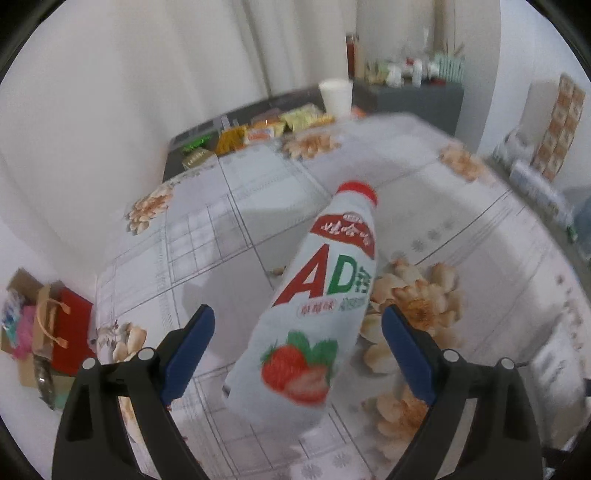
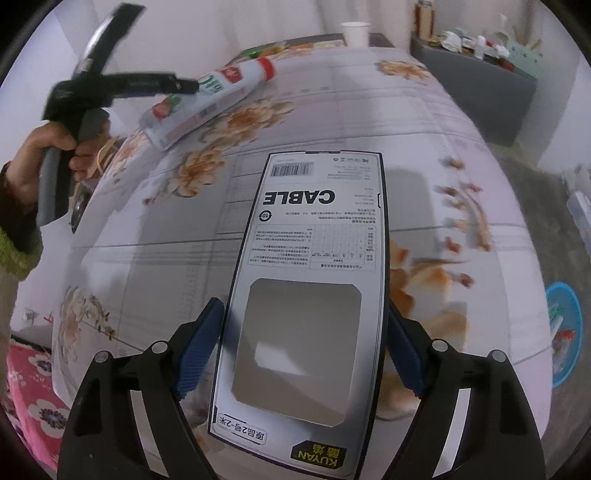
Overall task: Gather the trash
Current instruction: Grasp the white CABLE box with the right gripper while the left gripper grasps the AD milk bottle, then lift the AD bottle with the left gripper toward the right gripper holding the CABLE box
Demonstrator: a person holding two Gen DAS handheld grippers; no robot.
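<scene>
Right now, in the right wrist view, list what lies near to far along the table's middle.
cable box → flower-print tablecloth → white paper cup

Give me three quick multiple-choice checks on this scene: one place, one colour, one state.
1. The cable box sits: A in the paper cup; B between the fingers of the right gripper; C on top of the bottle.
2. The cap of the bottle is: A red; B green; C blue.
3. The left gripper is: A shut on the bottle; B shut on nothing; C open.

Answers: 1 B, the right wrist view shows a blue pad at each long edge of the box. 2 A, the cap is red above the white body. 3 C, a gap shows between each pad and the bottle.
</scene>
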